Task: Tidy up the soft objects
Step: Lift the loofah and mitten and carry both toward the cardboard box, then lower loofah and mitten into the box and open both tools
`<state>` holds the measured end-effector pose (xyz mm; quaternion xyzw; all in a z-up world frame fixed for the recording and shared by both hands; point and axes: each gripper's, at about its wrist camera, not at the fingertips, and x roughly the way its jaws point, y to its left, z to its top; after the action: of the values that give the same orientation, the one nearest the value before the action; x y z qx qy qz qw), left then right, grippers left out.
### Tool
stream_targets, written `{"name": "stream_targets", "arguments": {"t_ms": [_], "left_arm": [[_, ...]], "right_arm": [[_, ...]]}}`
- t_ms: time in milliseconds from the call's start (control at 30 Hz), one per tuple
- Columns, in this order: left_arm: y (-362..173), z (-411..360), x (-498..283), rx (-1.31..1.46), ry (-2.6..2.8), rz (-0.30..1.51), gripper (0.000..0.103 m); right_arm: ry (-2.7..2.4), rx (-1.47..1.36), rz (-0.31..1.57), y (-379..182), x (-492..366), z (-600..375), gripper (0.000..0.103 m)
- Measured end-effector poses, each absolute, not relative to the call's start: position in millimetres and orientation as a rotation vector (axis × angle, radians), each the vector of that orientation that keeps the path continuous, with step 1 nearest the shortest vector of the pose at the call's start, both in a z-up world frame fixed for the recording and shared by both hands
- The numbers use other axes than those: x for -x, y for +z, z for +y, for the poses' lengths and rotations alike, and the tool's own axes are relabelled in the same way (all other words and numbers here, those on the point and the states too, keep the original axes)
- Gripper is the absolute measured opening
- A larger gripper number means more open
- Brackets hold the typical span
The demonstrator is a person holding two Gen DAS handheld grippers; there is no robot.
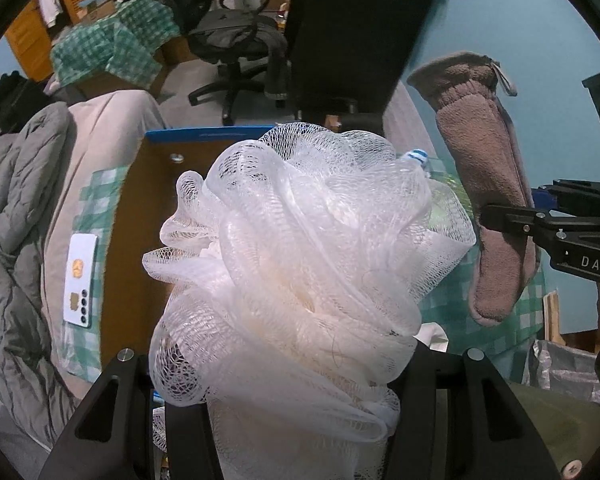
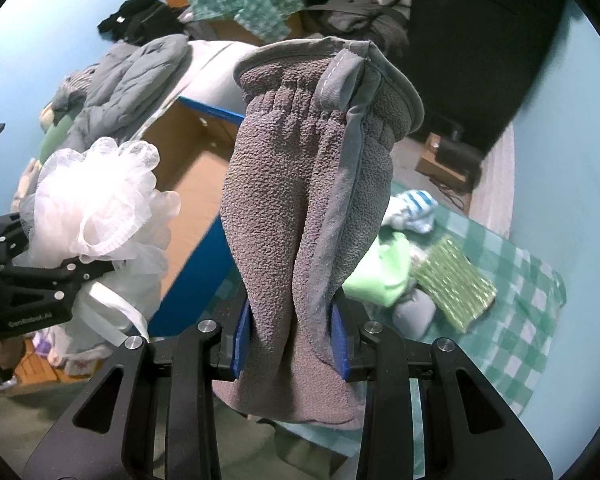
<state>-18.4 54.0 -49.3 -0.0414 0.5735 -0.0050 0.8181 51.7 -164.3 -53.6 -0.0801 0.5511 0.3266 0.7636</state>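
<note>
In the left wrist view, the left gripper [image 1: 300, 412] is clamped on one white mesh bath puff [image 1: 300, 264], which fills the space between its black fingers and billows out ahead of them. To the right of the puff, and apart from it, hangs one brown fleece mitten [image 1: 496, 200], pinched low down by the right gripper [image 1: 512, 220] reaching in from the right edge. Left of the tongs, one white phone [image 1: 80, 280] lies on a beige cushion, a thing the other view does not show. An open cardboard box with a blue rim [image 1: 152, 216] stands behind the puff.

In the right wrist view, the right gripper [image 2: 292, 344] squeezes the mitten [image 2: 300, 200] between its two blue pads [image 2: 242, 340], cuff uppermost. The puff [image 2: 100, 208] hangs to the left in the left gripper [image 2: 76, 268]. Only here, beyond the mitten on the right, a green checked cloth [image 2: 512, 320] carries one pale green cloth [image 2: 384, 272], one glittery green scouring pad [image 2: 452, 284], one blue-and-white striped sock [image 2: 414, 210] and one grey soft item [image 2: 416, 308].
</note>
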Motion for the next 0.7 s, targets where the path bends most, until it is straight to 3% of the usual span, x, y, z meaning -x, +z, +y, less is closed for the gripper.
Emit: {"name": "stream_targets", "arguments": {"t_ms": [700], "left_arm": [[-70.7, 124.8, 18.0, 0.113, 0.102, 1.241, 0.051]], "right_arm": [[0.89, 0.267, 1.202, -63.7, -62.3, -42.4, 0.032]]}}
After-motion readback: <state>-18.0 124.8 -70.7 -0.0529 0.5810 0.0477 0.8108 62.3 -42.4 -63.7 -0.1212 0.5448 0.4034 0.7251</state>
